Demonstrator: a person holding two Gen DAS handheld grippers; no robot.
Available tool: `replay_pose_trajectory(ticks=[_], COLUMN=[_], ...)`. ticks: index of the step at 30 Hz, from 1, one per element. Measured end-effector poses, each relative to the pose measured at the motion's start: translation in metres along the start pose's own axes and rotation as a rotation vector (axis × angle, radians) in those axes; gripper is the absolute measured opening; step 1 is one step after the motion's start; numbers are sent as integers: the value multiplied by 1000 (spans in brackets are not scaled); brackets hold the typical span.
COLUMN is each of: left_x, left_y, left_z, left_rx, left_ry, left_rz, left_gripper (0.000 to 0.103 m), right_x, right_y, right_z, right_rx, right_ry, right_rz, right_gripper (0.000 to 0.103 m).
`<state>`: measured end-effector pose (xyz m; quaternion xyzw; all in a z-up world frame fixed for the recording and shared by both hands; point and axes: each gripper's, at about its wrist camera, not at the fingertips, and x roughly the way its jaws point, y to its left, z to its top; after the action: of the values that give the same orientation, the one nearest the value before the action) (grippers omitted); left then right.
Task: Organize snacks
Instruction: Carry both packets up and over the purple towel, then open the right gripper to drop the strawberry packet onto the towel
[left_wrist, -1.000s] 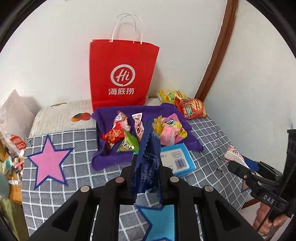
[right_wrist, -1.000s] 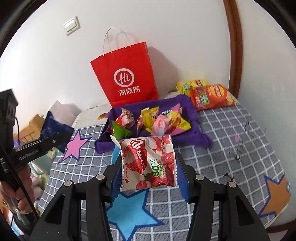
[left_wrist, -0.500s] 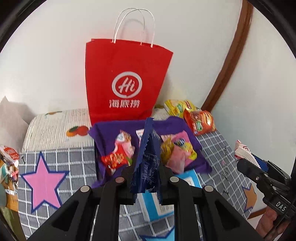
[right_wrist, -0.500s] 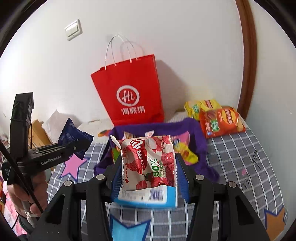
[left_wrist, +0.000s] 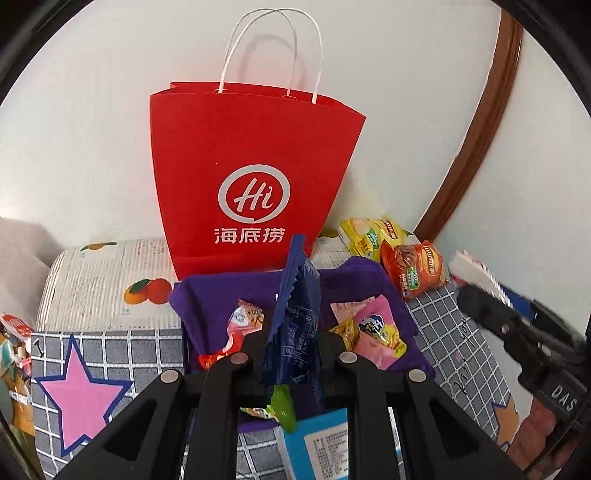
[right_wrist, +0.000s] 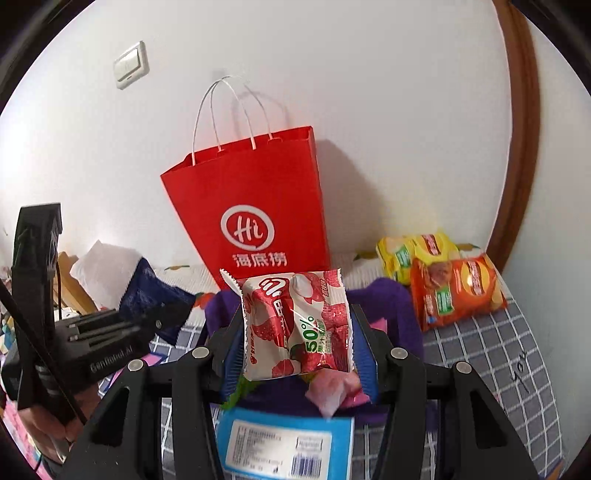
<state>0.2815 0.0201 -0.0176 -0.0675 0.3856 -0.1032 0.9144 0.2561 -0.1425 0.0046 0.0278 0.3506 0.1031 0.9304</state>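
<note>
Red paper bag (left_wrist: 251, 184) (logo "Hi") | red-white packet (right_wrist: 297, 325) reads "50%"

Readable print on the bag, a snack packet and the grippers

The red paper bag (left_wrist: 255, 177) carries a white circled "Hi" above "海底捞". The red-and-white snack packet (right_wrist: 295, 325) shows "50%". One gripper body (right_wrist: 107, 343) reads what looks like "GenRobot.AI"; the other (left_wrist: 535, 354) shows "DAS". Barcode labels on the blue box (right_wrist: 284, 446) are too small to read.
</note>
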Motion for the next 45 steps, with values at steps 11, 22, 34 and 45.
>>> replay_pose_trajectory(ticks=[11, 22, 34, 45], left_x=[25, 45, 63, 63], left_y=[15, 37, 48, 47], left_z=[11, 9, 6, 4], left_rx=[-33, -76, -107, -101], left_ry=[-4, 40, 91, 99], left_rz=[31, 76, 65, 50], left_gripper=[15, 15, 15, 15], right_x=[42, 83, 131, 151], right_y=[-12, -39, -52, -64], right_z=[15, 11, -7, -18], right_rx=[15, 26, 34, 56], right_ry=[-12, 104, 271, 374], right_rz=[4, -29, -70, -107], right_gripper=[51, 52, 52, 53])
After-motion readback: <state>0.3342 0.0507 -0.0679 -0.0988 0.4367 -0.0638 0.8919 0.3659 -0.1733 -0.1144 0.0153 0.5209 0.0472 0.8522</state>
